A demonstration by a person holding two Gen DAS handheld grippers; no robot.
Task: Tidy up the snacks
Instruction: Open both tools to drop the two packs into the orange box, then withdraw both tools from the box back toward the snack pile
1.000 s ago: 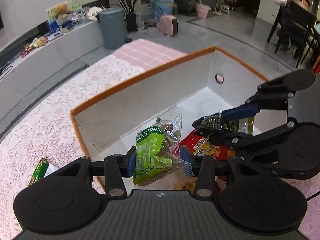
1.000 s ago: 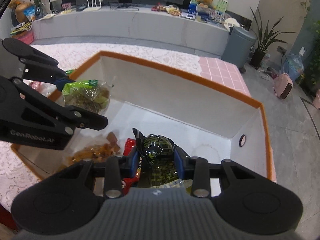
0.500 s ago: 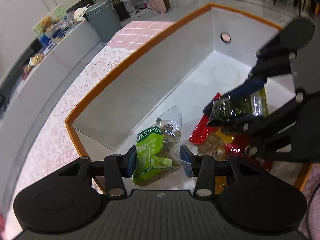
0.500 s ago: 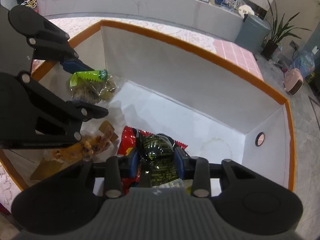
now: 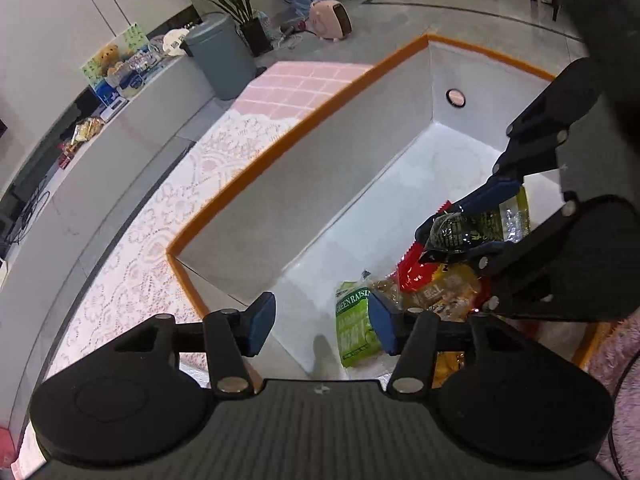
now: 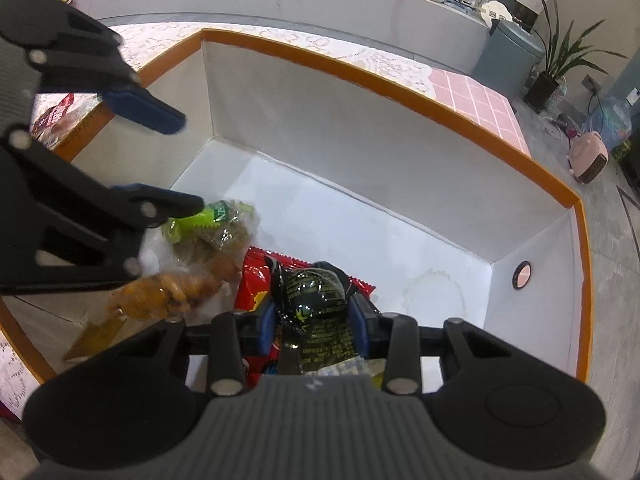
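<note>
A white box with an orange rim [image 5: 304, 128] stands on the lace-covered table; it also shows in the right wrist view [image 6: 400, 84]. My left gripper [image 5: 320, 326] is open and empty above the box's near corner. A green raisin packet [image 5: 356, 328] lies on the box floor below it and also shows in the right wrist view [image 6: 216, 224]. My right gripper [image 6: 314, 326] is shut on a black-and-green snack packet [image 6: 316, 300], held low over a red packet [image 6: 256, 280] and an orange snack bag [image 6: 168, 296]. That packet also shows in the left wrist view [image 5: 476, 228].
A red-brown packet [image 6: 56, 116] lies on the lace tablecloth [image 5: 132, 280] outside the box's left wall. A grey bin [image 5: 220, 56], a potted plant [image 5: 244, 4] and a pink heater [image 5: 332, 20] stand on the floor beyond the table.
My left gripper has opened and let the green raisin packet drop onto the box floor. My right gripper has lowered into the box, still holding the black-and-green packet.
</note>
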